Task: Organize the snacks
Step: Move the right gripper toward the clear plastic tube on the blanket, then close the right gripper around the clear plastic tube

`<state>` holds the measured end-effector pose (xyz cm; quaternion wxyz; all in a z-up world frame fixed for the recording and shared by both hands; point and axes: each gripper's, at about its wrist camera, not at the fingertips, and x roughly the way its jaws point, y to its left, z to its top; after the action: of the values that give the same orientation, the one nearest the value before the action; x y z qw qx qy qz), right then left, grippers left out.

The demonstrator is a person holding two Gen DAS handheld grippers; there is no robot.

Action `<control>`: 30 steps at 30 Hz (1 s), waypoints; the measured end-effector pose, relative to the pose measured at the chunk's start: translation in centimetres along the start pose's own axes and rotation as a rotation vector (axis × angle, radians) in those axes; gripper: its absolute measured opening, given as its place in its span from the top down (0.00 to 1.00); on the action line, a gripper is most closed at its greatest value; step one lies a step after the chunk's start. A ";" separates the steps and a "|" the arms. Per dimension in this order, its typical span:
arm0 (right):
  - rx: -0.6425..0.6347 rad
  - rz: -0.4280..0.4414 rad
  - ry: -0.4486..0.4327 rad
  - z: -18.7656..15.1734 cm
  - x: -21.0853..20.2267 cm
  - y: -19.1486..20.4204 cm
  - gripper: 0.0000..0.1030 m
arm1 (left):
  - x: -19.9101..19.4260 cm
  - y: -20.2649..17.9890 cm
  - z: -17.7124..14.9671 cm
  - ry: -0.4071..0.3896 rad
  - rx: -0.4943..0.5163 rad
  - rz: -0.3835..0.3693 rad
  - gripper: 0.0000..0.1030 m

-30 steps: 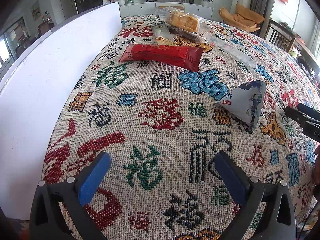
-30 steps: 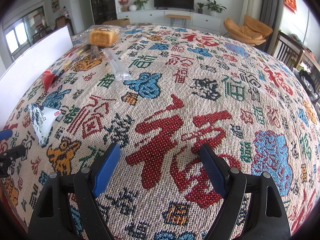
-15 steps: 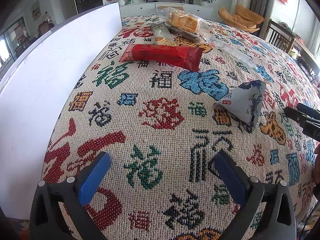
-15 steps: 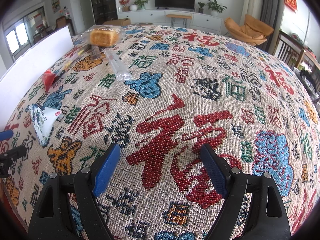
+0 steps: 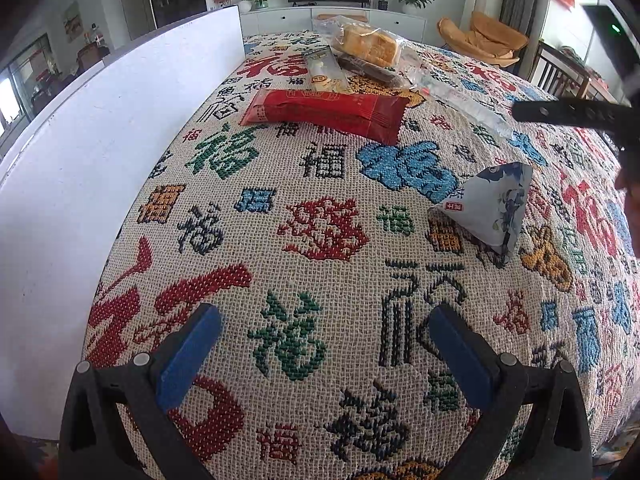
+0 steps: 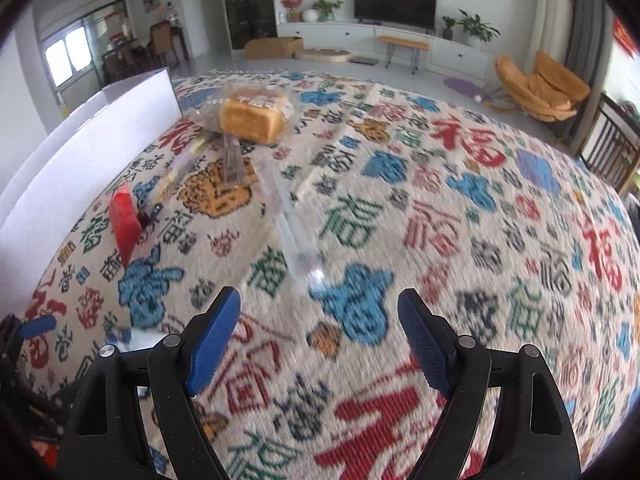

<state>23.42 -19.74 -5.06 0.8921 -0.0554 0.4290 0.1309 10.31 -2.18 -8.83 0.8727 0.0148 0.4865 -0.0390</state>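
Right now we are holding both sets of jaws wide apart with nothing in them: the left gripper (image 5: 324, 344) and the right gripper (image 6: 320, 336), whose jaws have just been closing slightly, over the counter (image 5: 328, 240). Ahead are lying the red packet (image 5: 324, 110), bread loaf (image 6: 250, 118) and triangular pouch (image 5: 492, 204).

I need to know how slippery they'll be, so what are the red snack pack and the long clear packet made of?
Red snack pack: apparently plastic film, soft sheen, crimped end seams. Long clear packet: transparent plastic, glossy, showing the cloth beneath and bright glare spots.
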 end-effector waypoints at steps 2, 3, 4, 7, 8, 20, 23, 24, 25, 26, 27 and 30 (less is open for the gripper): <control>-0.031 0.007 0.048 2.3 2.3 0.9 0.21 | 0.0 0.0 0.0 0.000 0.000 0.000 0.00; -0.033 0.005 0.075 3.2 3.4 1.2 0.21 | 0.0 0.0 0.0 0.000 0.000 0.000 0.00; -0.028 0.004 0.099 3.9 4.6 1.4 0.21 | 0.0 0.0 -0.1 0.000 0.000 0.000 0.00; -0.019 0.010 0.155 5.0 7.1 2.0 0.21 | -0.1 0.0 0.0 0.000 0.000 -0.001 0.00; -0.021 0.016 0.165 5.0 7.6 2.2 0.21 | -0.1 0.0 0.0 0.000 0.000 0.000 0.00; -0.014 0.013 0.162 3.5 7.1 2.6 0.79 | 0.0 -0.1 0.1 0.000 0.000 0.000 0.00; 0.003 0.021 0.165 3.3 6.7 2.2 0.82 | 0.0 -0.1 0.1 0.000 0.000 0.000 0.00; 0.003 0.021 0.165 3.1 6.6 2.2 0.82 | 0.0 -0.1 0.1 -0.001 0.000 0.000 0.00; 0.003 0.022 0.164 2.9 6.4 2.3 0.82 | 0.0 -0.1 0.1 -0.001 0.000 0.000 0.00; 0.007 0.025 0.163 2.7 6.1 2.3 0.82 | -0.1 -0.1 0.0 -0.001 0.000 0.000 0.00; 0.014 0.032 0.164 2.4 5.8 2.3 0.82 | 0.0 -0.1 0.0 -0.001 0.000 0.000 0.00; 0.039 0.056 0.168 1.1 4.7 2.1 0.82 | 0.0 -0.1 0.0 -0.001 0.000 0.000 0.00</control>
<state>26.46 -16.61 -8.03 0.8499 -0.0370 0.5061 0.1422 10.32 -2.23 -8.78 0.8729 0.0147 0.4861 -0.0388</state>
